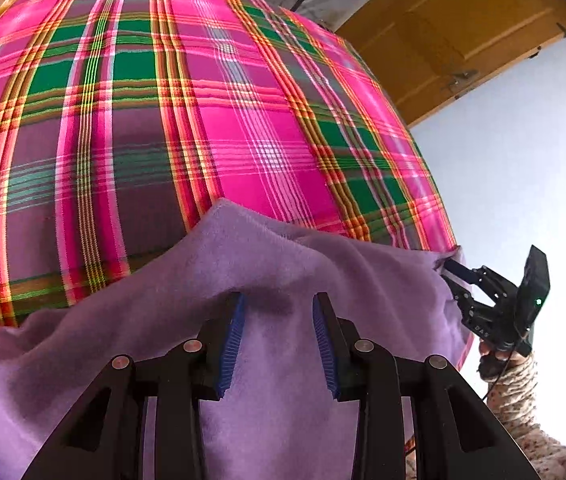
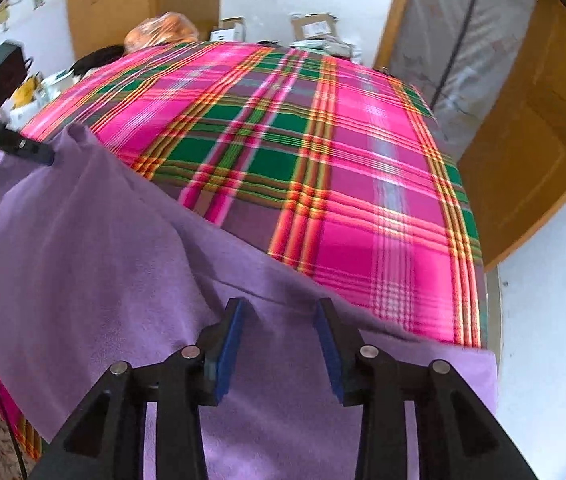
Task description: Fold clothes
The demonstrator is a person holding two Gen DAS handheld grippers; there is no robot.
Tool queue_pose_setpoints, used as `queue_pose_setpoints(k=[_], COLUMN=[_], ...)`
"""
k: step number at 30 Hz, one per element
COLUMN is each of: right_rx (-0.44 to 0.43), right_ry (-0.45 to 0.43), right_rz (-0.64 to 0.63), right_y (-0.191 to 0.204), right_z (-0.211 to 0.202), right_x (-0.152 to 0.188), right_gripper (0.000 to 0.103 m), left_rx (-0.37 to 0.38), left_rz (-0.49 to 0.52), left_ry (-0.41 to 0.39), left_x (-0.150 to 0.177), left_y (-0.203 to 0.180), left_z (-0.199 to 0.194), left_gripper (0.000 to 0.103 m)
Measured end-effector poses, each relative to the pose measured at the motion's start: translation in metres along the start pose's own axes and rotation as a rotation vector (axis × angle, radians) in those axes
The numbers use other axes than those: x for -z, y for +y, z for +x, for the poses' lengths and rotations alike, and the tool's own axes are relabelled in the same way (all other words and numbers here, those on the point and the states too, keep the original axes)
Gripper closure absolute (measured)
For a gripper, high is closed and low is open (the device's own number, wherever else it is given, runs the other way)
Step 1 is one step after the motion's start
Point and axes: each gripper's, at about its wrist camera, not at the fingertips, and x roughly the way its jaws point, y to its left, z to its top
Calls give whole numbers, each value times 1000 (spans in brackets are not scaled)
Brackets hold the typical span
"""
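Both tongs angled down, open over purple cloth.

Lilac fleece cloth: soft, matt, slightly fuzzy nap. Pink-and-green plaid woven cover: flat weave, faint sheen, smooth. Left tongs: matt black plastic, ribbed blue rubber pads, bright metal pins. Ochre wooden door: smooth, satin finish.
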Motion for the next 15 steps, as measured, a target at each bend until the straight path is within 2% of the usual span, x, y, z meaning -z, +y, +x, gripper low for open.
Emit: queue_pose_setpoints(k=[3,8,11,15], right_rx=[-29,-131,-139,-138], right_ry=[-7,-3,-10,-13], right_rz=[-30,3,22,19], right_y=[2,-3,-4,1], right_z=[1,4,6,5], right_x=[-3,-3,-2,-1], right_gripper=[65,65,64,78], left_rx=[1,4,5,9], left_rz=[-13,-27,-33,-41], left_ry=[1,-1,-5,-8], left_x=[-2,-4,-6,-6], left_y=[1,0,1,2], left_z=[2,5,6,6], left_gripper=[67,67,67,67])
